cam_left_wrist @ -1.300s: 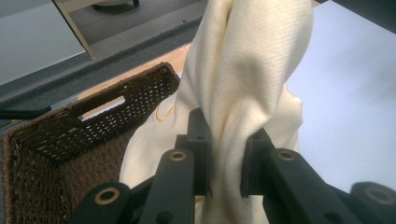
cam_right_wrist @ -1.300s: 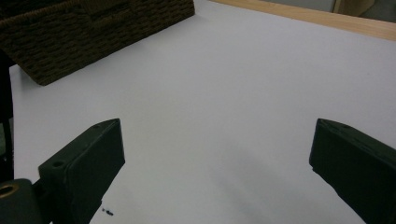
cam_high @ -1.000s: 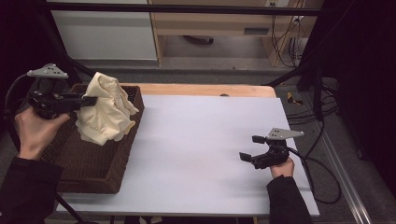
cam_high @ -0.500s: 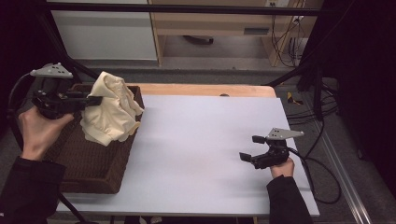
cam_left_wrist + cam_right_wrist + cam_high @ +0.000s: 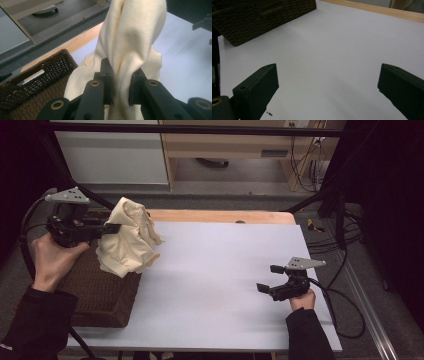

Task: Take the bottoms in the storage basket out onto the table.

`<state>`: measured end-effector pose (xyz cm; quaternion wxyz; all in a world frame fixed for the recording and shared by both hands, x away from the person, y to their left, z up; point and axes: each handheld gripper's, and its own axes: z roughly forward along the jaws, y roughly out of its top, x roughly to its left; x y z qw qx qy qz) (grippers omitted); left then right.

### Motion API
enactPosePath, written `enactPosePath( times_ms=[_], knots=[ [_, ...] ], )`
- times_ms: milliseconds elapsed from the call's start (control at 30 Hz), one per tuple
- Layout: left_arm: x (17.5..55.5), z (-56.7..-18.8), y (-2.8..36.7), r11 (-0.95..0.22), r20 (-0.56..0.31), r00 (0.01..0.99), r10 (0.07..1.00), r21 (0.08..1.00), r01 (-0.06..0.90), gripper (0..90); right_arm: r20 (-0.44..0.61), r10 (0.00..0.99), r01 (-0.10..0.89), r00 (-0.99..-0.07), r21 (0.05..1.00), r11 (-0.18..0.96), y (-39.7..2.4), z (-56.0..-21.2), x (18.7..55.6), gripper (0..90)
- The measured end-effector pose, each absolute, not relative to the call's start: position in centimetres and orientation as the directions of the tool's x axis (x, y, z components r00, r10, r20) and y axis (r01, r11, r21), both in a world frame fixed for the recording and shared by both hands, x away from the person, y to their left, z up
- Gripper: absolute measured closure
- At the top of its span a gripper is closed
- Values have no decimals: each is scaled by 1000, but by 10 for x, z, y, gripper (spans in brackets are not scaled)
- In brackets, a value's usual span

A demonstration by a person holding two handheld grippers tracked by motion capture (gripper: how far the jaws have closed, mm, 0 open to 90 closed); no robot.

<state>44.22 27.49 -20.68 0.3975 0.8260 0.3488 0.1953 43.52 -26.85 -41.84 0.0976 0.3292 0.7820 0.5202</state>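
Observation:
A cream-coloured cloth (image 5: 129, 239) hangs bunched in the air over the right edge of a dark brown wicker basket (image 5: 95, 292) at the table's left. My left gripper (image 5: 114, 227) is shut on the cloth; in the left gripper view its two black jaws pinch a fold of the cloth (image 5: 130, 50), with the basket (image 5: 30, 82) below left. My right gripper (image 5: 266, 279) rests low over the white tabletop (image 5: 225, 270) at the right, open and holding nothing. In the right gripper view its fingers (image 5: 257, 90) stand wide apart above the bare surface.
A wooden strip (image 5: 225, 216) runs along the table's far edge. Cables (image 5: 345, 300) trail off the right side beside a metal rail. A black frame bar (image 5: 200, 129) crosses the top, with cabinets behind. The basket's corner (image 5: 262, 17) lies far ahead of the right gripper.
My left gripper has carried the cloth rightward and slightly up, from above the basket toward its right edge. The right gripper has stayed put.

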Motion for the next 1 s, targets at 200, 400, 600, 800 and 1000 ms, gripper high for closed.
enactPosePath(
  times_ms=[200,400,600,800,1000],
  knots=[
    [442,-206,265,-458,50,699,714,788,411,776,191,616,414,-764,877,242,-269,-418,435,39],
    [442,-207,258,-466,49,712,700,787,404,776,191,616,414,-764,877,242,-269,-418,435,39],
    [442,-210,248,-478,46,731,681,784,396,776,190,615,413,-765,878,243,-269,-418,435,39],
    [442,-212,239,-498,51,748,661,777,386,775,190,615,413,-765,878,242,-269,-418,435,39],
    [443,-215,231,-501,42,763,646,777,382,775,187,614,409,-767,880,243,-269,-418,435,39]
  ],
)
